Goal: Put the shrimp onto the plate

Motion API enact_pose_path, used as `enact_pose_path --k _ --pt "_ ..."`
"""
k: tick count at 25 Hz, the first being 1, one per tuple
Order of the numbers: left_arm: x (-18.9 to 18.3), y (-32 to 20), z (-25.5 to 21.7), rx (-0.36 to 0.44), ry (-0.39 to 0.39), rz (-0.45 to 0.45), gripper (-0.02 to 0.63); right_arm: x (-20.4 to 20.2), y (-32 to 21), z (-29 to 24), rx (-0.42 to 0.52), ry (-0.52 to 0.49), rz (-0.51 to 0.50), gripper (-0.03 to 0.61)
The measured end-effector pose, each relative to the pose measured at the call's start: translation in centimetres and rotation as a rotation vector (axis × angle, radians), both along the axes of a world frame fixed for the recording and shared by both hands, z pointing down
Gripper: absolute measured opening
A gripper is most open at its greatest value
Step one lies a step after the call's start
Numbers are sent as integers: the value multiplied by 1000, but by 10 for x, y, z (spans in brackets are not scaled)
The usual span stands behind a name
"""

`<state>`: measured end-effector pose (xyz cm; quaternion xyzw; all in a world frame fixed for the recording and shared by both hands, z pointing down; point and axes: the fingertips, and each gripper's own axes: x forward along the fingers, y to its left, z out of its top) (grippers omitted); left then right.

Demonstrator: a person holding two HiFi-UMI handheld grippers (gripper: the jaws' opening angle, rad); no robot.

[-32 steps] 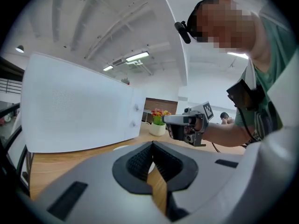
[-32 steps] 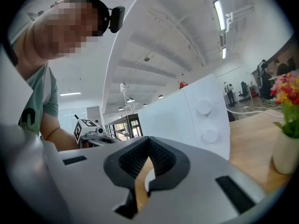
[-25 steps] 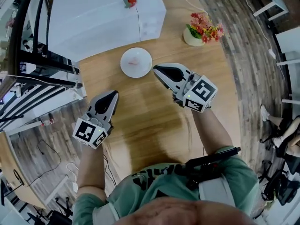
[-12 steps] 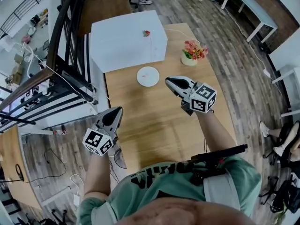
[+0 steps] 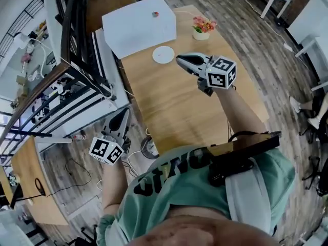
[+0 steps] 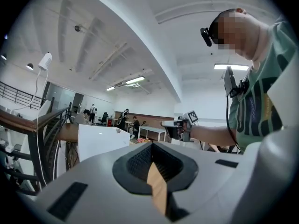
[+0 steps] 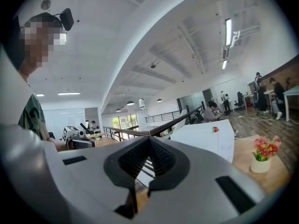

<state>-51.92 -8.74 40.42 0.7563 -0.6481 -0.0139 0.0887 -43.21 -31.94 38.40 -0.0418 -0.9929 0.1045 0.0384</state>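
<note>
The right gripper (image 5: 180,60) hangs over the far half of the wooden table (image 5: 169,101), its tips pointing far-left. Its fingers are together and there is nothing between them; the right gripper view shows only a thin slit behind the closed tips. The plate (image 5: 163,54) sits on the table just left of and beyond those tips, near them but not touching. A faint pinkish spot on the plate may be the shrimp, though it is too small to be sure.

The left gripper (image 5: 123,114) is held low and near, off the table's left edge and above the floor (image 5: 66,158). It is well apart from the plate. Its fingers also meet at the tips and hold nothing.

A white box (image 5: 138,27) stands at the far end of the table, with a small red thing (image 5: 155,14) lying on top of it. A pot of flowers (image 5: 201,28) stands on the table to the right of the box, beyond the right gripper. A dark railing (image 5: 77,60) runs along the table's left side.
</note>
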Motion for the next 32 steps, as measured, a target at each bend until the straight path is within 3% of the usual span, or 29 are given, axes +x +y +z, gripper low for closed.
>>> enact_pose_path --k 8,15,22,27,32 --pt "12 113 -11 17 0 28 5 37 98 -13 -30 4 57 6" --pt "72 137 -33 31 6 47 5 110 132 -30 -43 15 60 6" --pt "181 115 -39 12 -49 6 5 208 106 -26 -46 -49 1 6" --pt "290 71 -30 22 36 -3 5 308 75 2 -61 -8 -52 6" --pt "383 31 -34 -17 21 33 5 397 52 32 -99 23 -73 6"
